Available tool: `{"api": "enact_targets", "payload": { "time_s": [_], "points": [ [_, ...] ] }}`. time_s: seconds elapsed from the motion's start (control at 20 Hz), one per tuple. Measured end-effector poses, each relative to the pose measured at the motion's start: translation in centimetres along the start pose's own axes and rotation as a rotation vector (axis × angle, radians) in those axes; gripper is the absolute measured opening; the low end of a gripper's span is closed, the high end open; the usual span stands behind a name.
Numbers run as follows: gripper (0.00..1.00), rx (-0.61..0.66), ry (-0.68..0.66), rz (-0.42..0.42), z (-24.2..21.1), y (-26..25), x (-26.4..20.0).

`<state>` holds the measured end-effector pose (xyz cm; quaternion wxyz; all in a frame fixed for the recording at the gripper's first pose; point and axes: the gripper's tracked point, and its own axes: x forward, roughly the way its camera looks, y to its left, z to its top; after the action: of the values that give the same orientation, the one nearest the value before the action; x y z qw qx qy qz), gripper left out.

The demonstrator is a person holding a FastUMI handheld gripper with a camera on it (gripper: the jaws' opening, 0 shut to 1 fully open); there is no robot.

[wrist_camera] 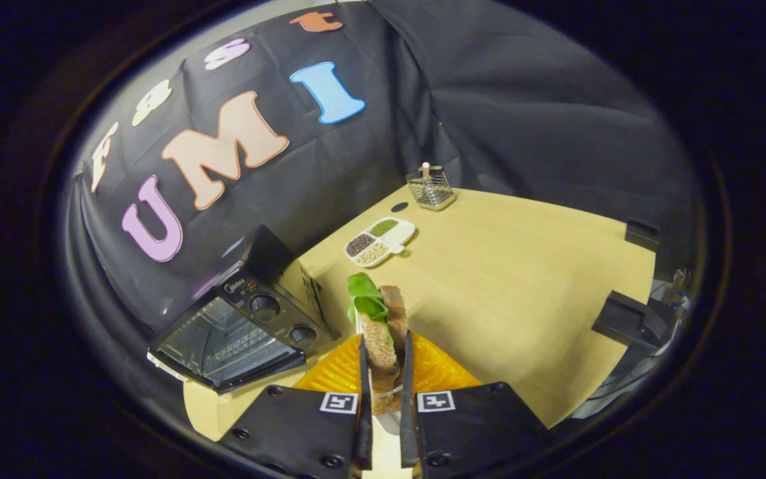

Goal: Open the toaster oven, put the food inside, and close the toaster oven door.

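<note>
Black cloth is walling in a pale wooden counter. At the near end the tool is gripping a brown-bread sandwich with a green lettuce leaf, both fingers pressing on its sides and holding it upright above an orange ridged plate. Just left of the fingers a black toaster oven with two round knobs is sitting on the counter, its glass door closed. Beyond the sandwich a white divided dish of beans and grains is lying, and farther back a wire mesh holder is standing near the cloth.
</note>
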<state>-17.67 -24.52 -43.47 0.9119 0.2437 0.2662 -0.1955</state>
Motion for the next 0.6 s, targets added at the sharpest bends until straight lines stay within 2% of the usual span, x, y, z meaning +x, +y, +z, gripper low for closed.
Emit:
{"api": "enact_targets", "payload": {
  "time_s": [0.3,0.6],
  "points": [
    [0.18,0.112,-0.076,0.040,2.0,4.1,-2.6],
    [0.18,0.251,-0.065,0.085,-0.4,9.7,-4.6]
  ]
}}
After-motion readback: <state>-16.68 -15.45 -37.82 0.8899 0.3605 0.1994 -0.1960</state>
